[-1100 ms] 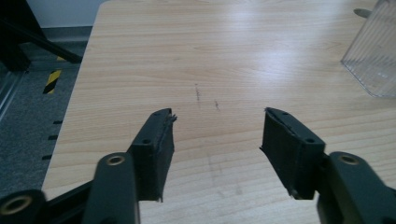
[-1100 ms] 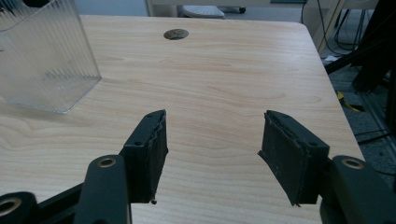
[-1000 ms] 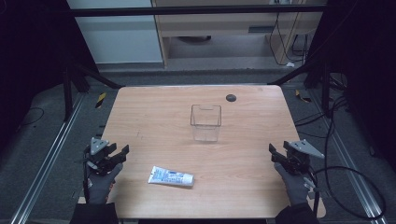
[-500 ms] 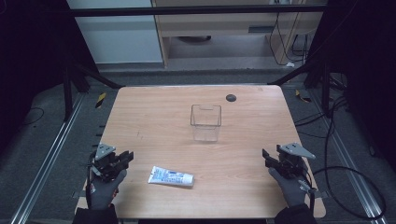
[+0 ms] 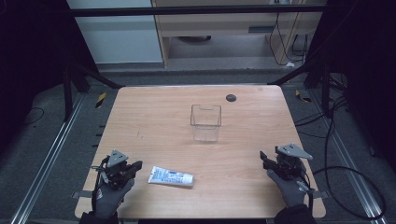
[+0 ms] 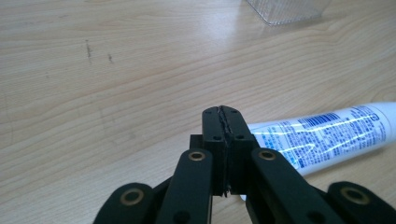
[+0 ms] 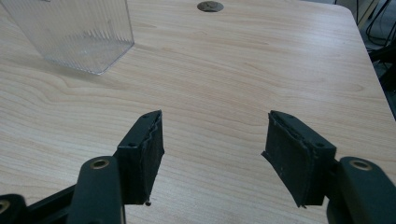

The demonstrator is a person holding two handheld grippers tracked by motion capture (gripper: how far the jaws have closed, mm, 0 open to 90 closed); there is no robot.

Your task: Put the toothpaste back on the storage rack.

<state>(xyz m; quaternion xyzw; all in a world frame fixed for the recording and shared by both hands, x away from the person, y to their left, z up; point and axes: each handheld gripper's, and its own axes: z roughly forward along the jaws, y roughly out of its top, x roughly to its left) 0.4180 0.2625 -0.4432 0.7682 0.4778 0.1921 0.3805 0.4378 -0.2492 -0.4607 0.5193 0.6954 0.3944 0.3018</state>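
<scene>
Toothpaste tube (image 5: 170,177) lies untouched on the table (image 5: 159,121) just beside your left gripper (image 5: 134,166), jaws just closed empty, while your right gripper (image 5: 264,157), just opening, holds nothing, so pickup remains.

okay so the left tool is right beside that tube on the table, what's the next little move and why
Probably open the left tool before moving in. Its jaws have just been closing and now meet with nothing between them, while the white and blue tube lies flat on the table just beside it, untouched. Shut jaws can't straddle the tube.
</scene>
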